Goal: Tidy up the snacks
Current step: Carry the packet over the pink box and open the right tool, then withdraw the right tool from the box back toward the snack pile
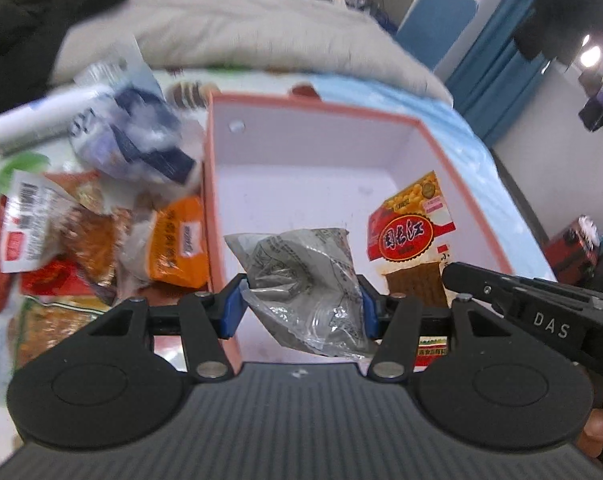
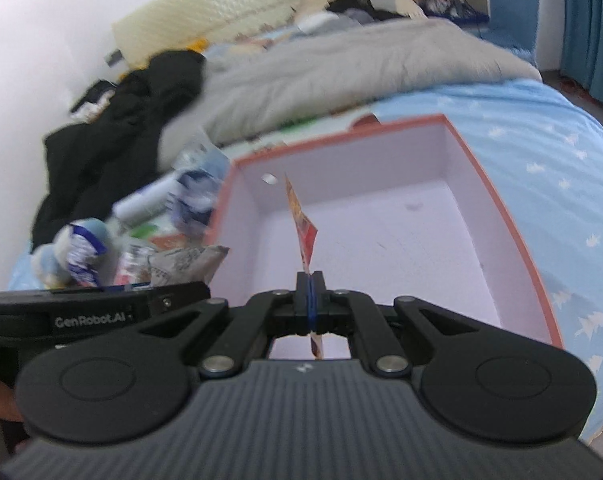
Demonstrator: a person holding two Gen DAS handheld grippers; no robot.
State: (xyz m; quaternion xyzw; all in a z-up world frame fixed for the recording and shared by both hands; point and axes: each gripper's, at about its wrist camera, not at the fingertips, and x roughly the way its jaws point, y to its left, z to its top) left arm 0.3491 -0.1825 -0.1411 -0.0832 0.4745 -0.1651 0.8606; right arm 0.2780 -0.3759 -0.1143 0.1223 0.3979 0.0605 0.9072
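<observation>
1. The scene was a bed with a light blue sheet; a grey quilt lay across the upper middle of both views and black clothes were at the left of the right wrist view.
2. An open pink box with a white inside stood on the bed in the centre of both frames.
3. A pile of snack packets lay at the left of the box, blurred, so its labels were hard to read.
4. The left hand-held gripper was partly closed around a crumpled silver packet, over the near part of the box.
5. The right hand-held gripper was pressed tight on a red and yellow packet, seen edge-on above the box floor.
</observation>
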